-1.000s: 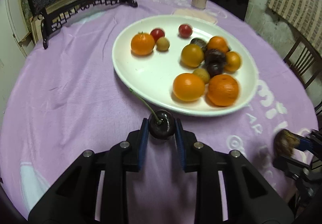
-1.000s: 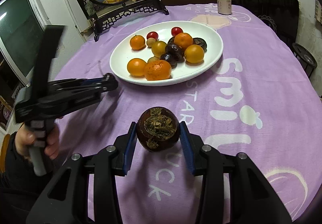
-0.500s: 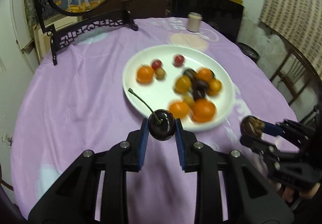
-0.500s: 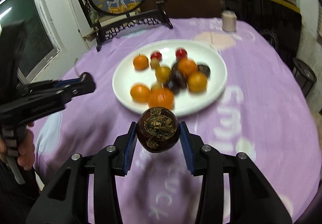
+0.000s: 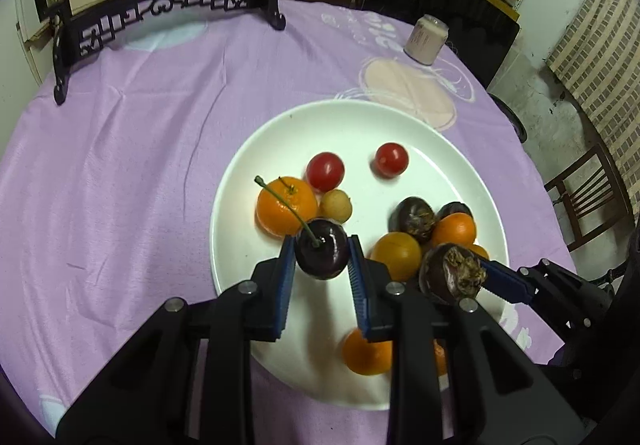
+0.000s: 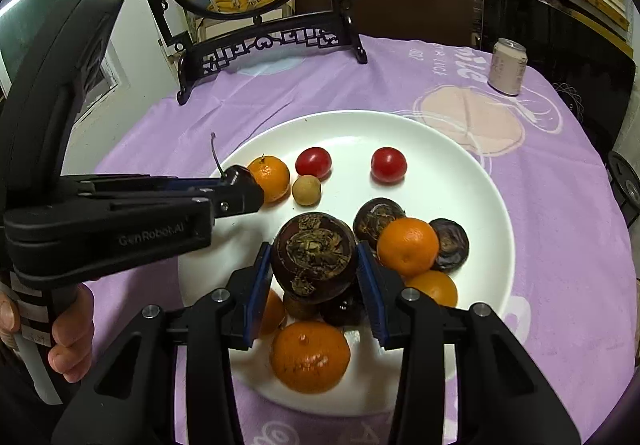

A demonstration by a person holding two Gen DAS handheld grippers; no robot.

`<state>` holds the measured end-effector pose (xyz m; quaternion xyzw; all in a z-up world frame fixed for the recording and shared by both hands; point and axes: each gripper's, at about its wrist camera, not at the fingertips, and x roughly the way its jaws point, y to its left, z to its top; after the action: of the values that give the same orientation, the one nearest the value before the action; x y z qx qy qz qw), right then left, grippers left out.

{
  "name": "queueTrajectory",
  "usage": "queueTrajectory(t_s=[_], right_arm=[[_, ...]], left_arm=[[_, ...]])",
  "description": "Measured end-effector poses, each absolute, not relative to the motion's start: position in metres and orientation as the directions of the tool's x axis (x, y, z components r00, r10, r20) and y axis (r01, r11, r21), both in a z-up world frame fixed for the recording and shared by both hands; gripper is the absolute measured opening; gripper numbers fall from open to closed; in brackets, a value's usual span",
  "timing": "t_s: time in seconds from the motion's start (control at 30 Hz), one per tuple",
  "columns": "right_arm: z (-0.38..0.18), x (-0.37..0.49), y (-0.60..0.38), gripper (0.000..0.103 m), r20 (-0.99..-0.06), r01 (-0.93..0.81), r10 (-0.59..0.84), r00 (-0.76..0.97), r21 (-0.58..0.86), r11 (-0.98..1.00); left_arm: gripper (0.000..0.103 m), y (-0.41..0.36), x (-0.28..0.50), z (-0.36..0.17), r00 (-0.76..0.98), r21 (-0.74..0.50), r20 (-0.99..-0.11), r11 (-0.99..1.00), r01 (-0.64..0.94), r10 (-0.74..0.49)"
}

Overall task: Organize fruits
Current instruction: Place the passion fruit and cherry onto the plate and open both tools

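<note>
Left wrist view: left claw (image 5: pixel 321 253) clamped on dark cherry (image 5: pixel 322 253), stem up, held over near part of white plate (image 5: pixel 280 129) on purple tabletop (image 5: pixel 120 149). Right claw (image 5: pixel 456 277) alongside, gripping brown mangosteen (image 5: pixel 450 272) above the fruit pile. Small can (image 5: pixel 426 40) at far edge.

Right wrist view: right claw (image 6: pixel 315 259) closed on mangosteen (image 6: pixel 315 255), poised above oranges (image 6: pixel 310 356) and dark fruits. Left claw (image 6: pixel 244 187) seen side-on, cherry (image 6: pixel 239 173) beside an orange; hand (image 6: pixel 68 337) visible only here.

Judged step: delivery to plate. Next: lower each fruit beside like kinds, release gently; risk of rolling
</note>
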<state>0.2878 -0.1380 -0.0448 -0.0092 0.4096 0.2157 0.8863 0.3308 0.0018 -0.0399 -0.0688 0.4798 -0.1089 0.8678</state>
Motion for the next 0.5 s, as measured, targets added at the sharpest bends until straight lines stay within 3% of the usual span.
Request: queueTrajectory(t_s=[0.07,0.1,0.13,0.2,0.3,0.37,0.4,0.5], right_arm=[[-0.048,0.291,-0.137,0.043,-0.739,-0.386,0.365,0.566,0.154,0.909],[-0.047,0.290,-0.136,0.044,-0.739,-0.387,0.361,0.569,0.147,0.910],[-0.045,0.289,-0.135,0.057,-0.739,-0.381,0.345,0.579,0.128,0.916],[-0.039,0.284,-0.135,0.063,-0.723,-0.353,0.283,0.630,0.058,0.934],[-0.026,0.268,-0.141,0.069,-0.705,-0.344,0.246,0.665,0.003,0.939],[-0.017,0.246,-0.153,0.086,-0.687,-0.314,0.229,0.690,0.001,0.949],[-0.015,0.235,-0.158,0.101,-0.673,-0.296,0.224,0.705,0.007,0.955],[-0.016,0.195,-0.172,0.102,-0.634,-0.249,0.210,0.744,0.028,0.968]], left_arm=[[0.027,0.002,0.333,-0.041,0.516,-0.229,-0.817,0.966,0.123,-0.260],[0.039,0.003,0.333,-0.040,0.522,-0.230,-0.813,0.966,0.121,-0.259],[0.063,0.003,0.333,-0.038,0.529,-0.229,-0.809,0.966,0.119,-0.257],[0.080,0.005,0.331,-0.031,0.560,-0.222,-0.792,0.969,0.108,-0.244],[0.081,0.006,0.317,-0.014,0.595,-0.208,-0.766,0.970,0.128,-0.243],[0.094,0.008,0.297,-0.001,0.631,-0.184,-0.741,0.974,0.135,-0.228],[0.098,0.010,0.284,0.003,0.657,-0.164,-0.724,0.978,0.132,-0.210],[0.101,0.010,0.235,0.010,0.736,-0.063,-0.665,0.992,0.113,-0.126]])
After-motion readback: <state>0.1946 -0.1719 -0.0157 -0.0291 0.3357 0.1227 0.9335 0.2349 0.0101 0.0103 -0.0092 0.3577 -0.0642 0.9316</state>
